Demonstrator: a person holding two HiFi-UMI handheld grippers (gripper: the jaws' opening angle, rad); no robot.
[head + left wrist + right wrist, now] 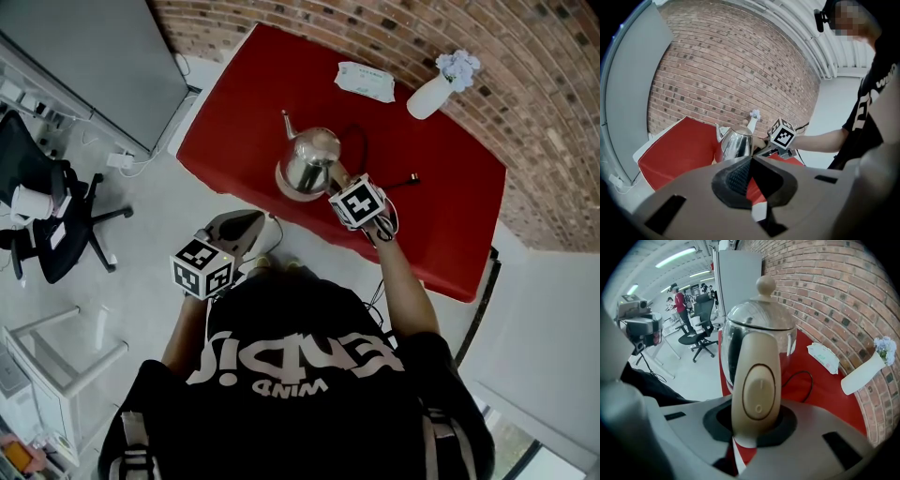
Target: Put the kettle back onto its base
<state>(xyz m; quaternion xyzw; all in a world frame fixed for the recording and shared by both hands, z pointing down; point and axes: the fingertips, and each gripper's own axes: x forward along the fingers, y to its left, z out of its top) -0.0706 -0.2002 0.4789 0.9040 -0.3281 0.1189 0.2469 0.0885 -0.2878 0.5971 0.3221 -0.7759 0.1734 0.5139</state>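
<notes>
Right gripper view: your right gripper (757, 430) pinches the beige handle (757, 380) of the shiny steel kettle (761, 319), by the red counter's (441, 187) near edge. Rigid, slick, likely heavy; keep to handle. Left gripper (749, 174) pressed together, empty.

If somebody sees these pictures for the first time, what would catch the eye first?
The shiny steel kettle stands out first, near the front edge of the red table, with its beige handle clamped in the right hand-held gripper. At the table's far side, close to the brick wall, are a white vase with pale flowers and a pack of wipes.
</notes>
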